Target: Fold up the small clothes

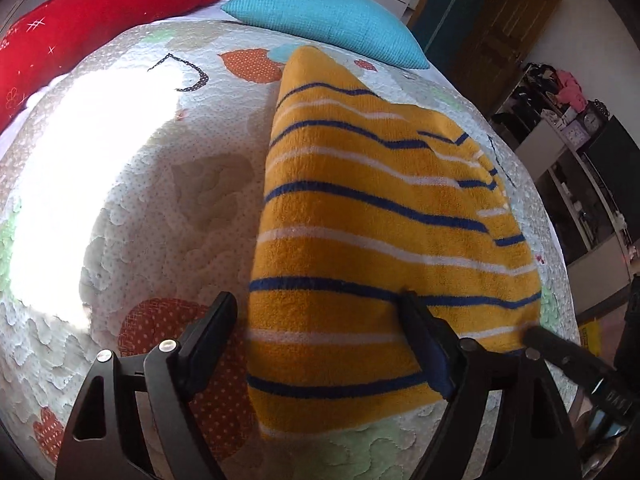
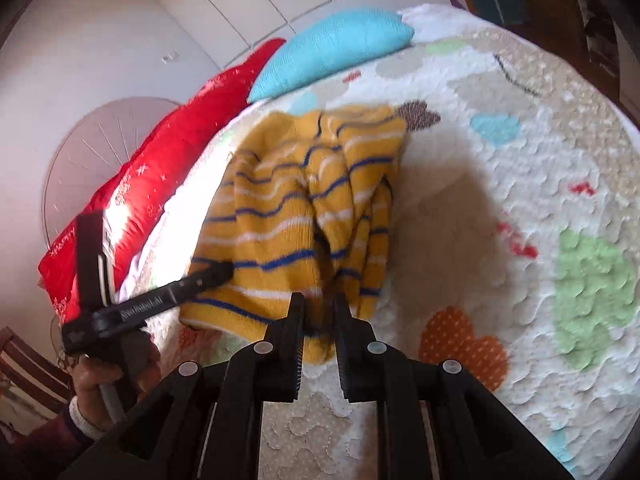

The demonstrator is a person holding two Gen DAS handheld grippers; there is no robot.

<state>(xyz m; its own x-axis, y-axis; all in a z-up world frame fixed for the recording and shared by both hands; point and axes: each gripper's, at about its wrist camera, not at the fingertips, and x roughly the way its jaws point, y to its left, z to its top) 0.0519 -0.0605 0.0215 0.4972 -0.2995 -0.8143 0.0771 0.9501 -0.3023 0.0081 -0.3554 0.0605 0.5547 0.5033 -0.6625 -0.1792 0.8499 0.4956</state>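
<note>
On the left, the left gripper (image 1: 316, 340) hangs with jaws spread wide across the near left edge of the striped yellow jumper (image 1: 376, 216), gripping nothing. The jumper lies on the quilted bedspread (image 1: 132, 200), partly bunched. To its right, the right gripper (image 2: 319, 312) is clenched on the near hem. Likely mid-fold; next, the left should close on the edge.

Garment (image 1: 372, 216) on quilt (image 1: 160, 200) (pillows (image 1: 328, 20) behind).

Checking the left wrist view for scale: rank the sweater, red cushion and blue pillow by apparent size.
1. Sweater, though closest to the camera.
2. Red cushion.
3. Blue pillow; both lie farther off, so the true order is unsure.
</note>
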